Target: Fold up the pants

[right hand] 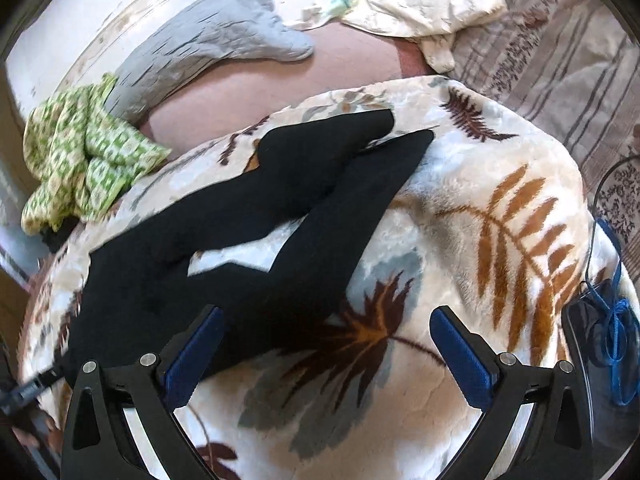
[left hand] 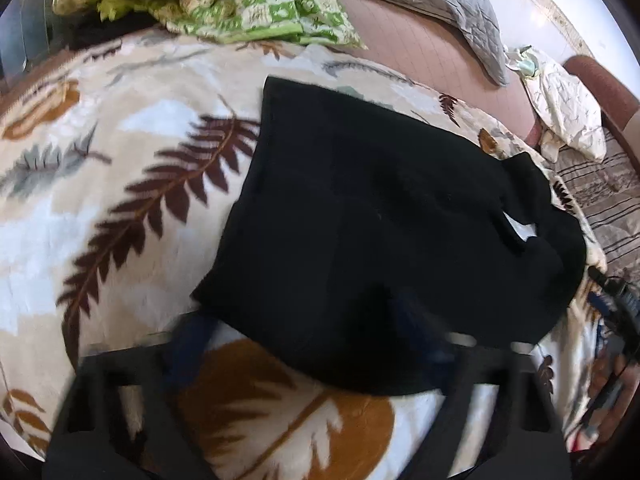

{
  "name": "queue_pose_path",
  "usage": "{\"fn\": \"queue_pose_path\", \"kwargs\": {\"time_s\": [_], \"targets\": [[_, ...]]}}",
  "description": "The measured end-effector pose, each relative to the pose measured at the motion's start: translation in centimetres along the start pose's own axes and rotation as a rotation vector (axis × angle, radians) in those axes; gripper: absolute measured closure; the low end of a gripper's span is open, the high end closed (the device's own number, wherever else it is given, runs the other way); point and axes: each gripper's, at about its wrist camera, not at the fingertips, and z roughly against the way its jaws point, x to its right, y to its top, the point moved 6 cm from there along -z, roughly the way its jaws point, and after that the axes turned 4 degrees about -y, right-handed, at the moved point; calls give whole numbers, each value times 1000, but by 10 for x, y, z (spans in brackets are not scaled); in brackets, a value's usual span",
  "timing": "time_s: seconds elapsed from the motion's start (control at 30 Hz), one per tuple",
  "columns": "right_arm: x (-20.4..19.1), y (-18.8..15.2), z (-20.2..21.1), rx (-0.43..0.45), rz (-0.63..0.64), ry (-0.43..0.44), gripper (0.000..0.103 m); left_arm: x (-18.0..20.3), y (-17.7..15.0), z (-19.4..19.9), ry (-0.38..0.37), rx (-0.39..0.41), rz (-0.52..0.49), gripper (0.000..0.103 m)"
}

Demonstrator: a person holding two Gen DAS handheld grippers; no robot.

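Lying across a leaf-print fleece blanket on the bed, the black pants are spread out, their 2 legs running up and away toward the far side and splitting apart near the middle so a patch of blanket shows between them. At far left in the right wrist view sits a crumpled green-and-white checked cloth, with a grey quilted pillow just beyond it and a cream pillow further right by a striped sheet. The right gripper hovers over the near edge of the pants with its blue-padded jaws spread wide, grasping nothing; its left finger overlaps the fabric in view, though contact cannot be judged. In the left wrist view, the left gripper is motion-blurred, jaws apart, straddling the near edge of the pants.
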Motion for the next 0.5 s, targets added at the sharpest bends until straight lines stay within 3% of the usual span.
{"fn": "queue_pose_path", "kwargs": {"time_s": [0.03,0.23,0.3,0.33,0.4,0.5], "targets": [[4,6,-3,2,-30,4,2,0,2,0,19,-1,-8,70],[31,47,-42,-12,-158,1,5,-4,6,-4,-10,-9,-7,75],[37,53,-64,-40,-198,14,28,-2,7,-4,-8,-10,-27,74],[38,53,-73,-57,-203,27,61,-1,7,-5,-11,-11,-33,67],[38,52,-82,-80,-208,57,94,2,7,-6,-48,-14,-21,54],[36,51,-63,-25,-160,40,98,7,8,-6,-42,-9,-34,56]]}}
